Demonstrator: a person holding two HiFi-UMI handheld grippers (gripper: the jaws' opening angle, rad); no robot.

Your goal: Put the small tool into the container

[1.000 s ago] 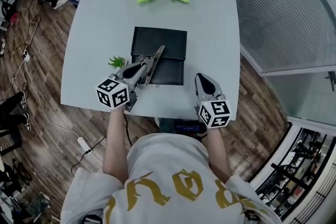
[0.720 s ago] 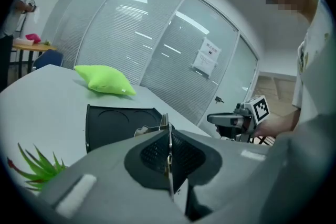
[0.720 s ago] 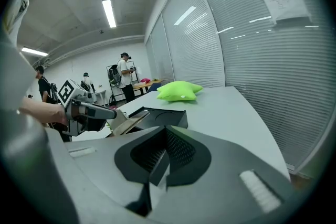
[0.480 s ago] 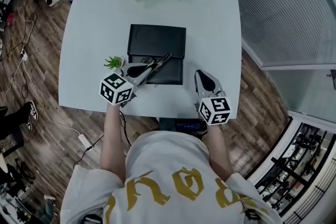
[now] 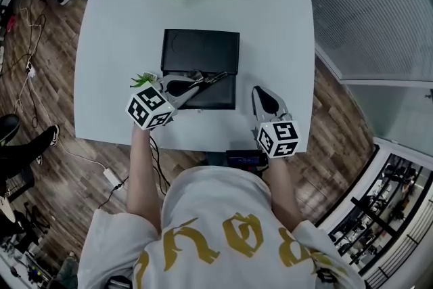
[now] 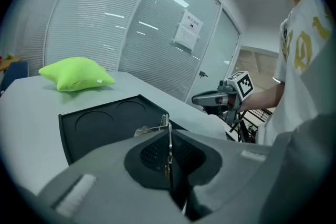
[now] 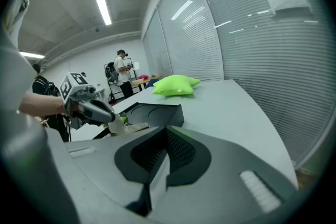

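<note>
Your left gripper (image 5: pixel 191 86), clamping the small tool (image 5: pixel 211 79), has tipped it flatter over the container (image 5: pixel 200 51); release looks near.

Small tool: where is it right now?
In the head view, the small tool is clamped by the left gripper, poking out over the near half of the black container, left of the right gripper.
</note>
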